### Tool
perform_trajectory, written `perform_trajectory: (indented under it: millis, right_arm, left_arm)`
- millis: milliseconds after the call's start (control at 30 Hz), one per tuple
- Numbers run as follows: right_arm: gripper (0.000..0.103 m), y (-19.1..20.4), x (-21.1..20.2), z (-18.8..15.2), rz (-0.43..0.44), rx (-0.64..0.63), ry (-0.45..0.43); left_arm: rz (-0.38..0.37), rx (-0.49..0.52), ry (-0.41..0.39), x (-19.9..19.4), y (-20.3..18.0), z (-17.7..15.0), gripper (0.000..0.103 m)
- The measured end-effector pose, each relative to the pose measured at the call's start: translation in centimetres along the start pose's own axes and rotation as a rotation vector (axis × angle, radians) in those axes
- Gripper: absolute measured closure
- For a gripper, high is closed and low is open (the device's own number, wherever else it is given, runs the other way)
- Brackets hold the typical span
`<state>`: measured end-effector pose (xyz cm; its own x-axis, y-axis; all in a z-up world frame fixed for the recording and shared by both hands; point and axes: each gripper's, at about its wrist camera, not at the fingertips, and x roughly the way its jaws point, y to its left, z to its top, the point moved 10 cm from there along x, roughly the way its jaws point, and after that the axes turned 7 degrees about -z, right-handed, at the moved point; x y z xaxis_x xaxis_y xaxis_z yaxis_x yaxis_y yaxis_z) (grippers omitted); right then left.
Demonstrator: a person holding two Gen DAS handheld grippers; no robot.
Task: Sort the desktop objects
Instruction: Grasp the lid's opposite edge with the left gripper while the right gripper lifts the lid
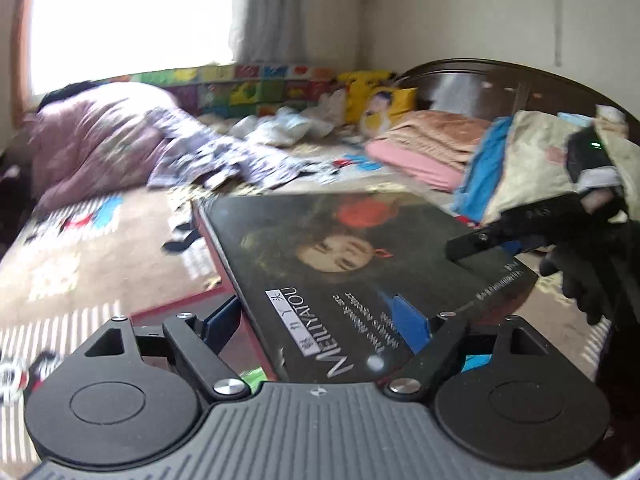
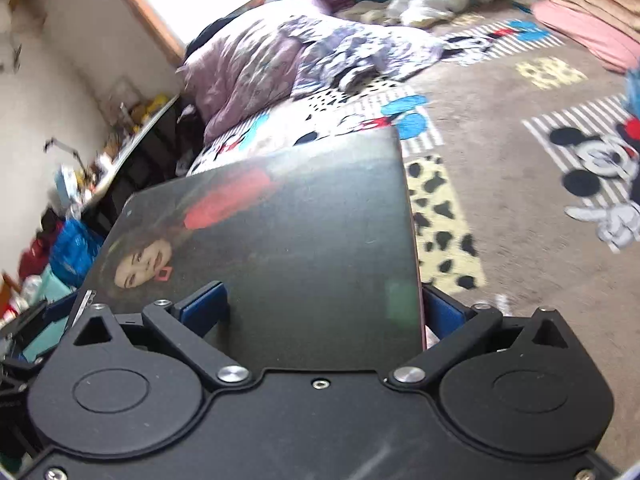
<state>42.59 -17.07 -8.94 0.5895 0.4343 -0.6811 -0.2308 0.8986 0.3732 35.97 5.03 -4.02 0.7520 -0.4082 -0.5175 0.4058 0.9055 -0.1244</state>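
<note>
A large flat book (image 1: pixel 340 248) with a dark portrait cover and red edges hangs above the bed, tilted. My left gripper (image 1: pixel 316 320) has its near edge between wide jaws. One blue pad (image 1: pixel 408 320) lies over the cover and the other (image 1: pixel 222 320) sits just beside the red edge, and neither clearly presses on it. My right gripper (image 1: pixel 472 246) clamps the book's right side, held by a black-gloved hand (image 1: pixel 580 280). In the right wrist view the book (image 2: pixel 300 232) fills the gap of the right gripper (image 2: pixel 322 308), with one pad on the cover and one under the edge.
Below lies a bed sheet (image 2: pixel 500 160) with a cartoon print. A purple quilt (image 1: pixel 100 140) is heaped at the left and folded pink blankets (image 1: pixel 420 148) lie at the right. A dark headboard (image 1: pixel 480 80) stands behind. A cluttered shelf (image 2: pixel 120 136) and a blue bag (image 2: pixel 74 248) are at the bedside.
</note>
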Motion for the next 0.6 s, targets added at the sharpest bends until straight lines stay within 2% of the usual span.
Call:
perform_trajectory:
  millis: [233,333,467,600]
  right_arm:
    - [0.000,3.2,5.5,-1.6,0.000,-0.085,0.034]
    - [0.000,5.0,6.8,-1.4,-0.016,-0.156,-0.001]
    - [0.000,7.2,7.8,-1.3,-0.013,-0.247,-0.033]
    - [0.000,8.0,9.1,-2.0,-0.015,-0.261,-0.024]
  left_arm:
    - [0.031,-0.126,0.034,1.5,6.6,-4.0,0.021]
    - [0.062,-0.161,0.039,1.4,8.7,-5.2,0.021]
    - [0.114,-0.219,0.028,1.4,11.1,-6.0,0.021]
    - [0.147,-0.242,0.047,1.6,12.1,-7.2,0.021]
